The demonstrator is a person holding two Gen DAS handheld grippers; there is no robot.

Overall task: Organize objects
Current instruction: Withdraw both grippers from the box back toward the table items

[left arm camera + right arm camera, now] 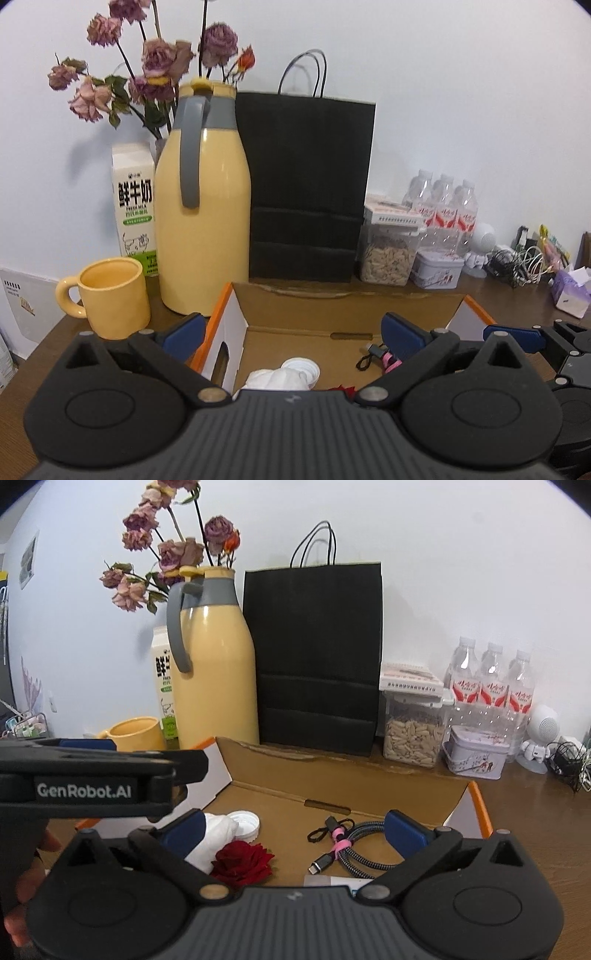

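Observation:
An open cardboard box (332,295) (369,775) with orange edges sits on the brown table. Inside lie a white cloth (218,834) (273,378), a white lid (243,823) (301,367), a red rose (242,862), a coiled braided cable (354,845) (380,356) with a pink tie, and a white card (332,880). My left gripper (293,332) is open and empty above the box's near left side. My right gripper (293,830) is open and empty above the box's contents. The left gripper's side also shows in the right wrist view (103,775).
A yellow thermos jug (203,206), yellow mug (110,295), milk carton (135,206), dried flowers (155,62) and black paper bag (306,184) stand behind the box. Right of them are a seed jar (412,734), tin (474,751), water bottles (491,686), a speaker figure (541,734) and cables.

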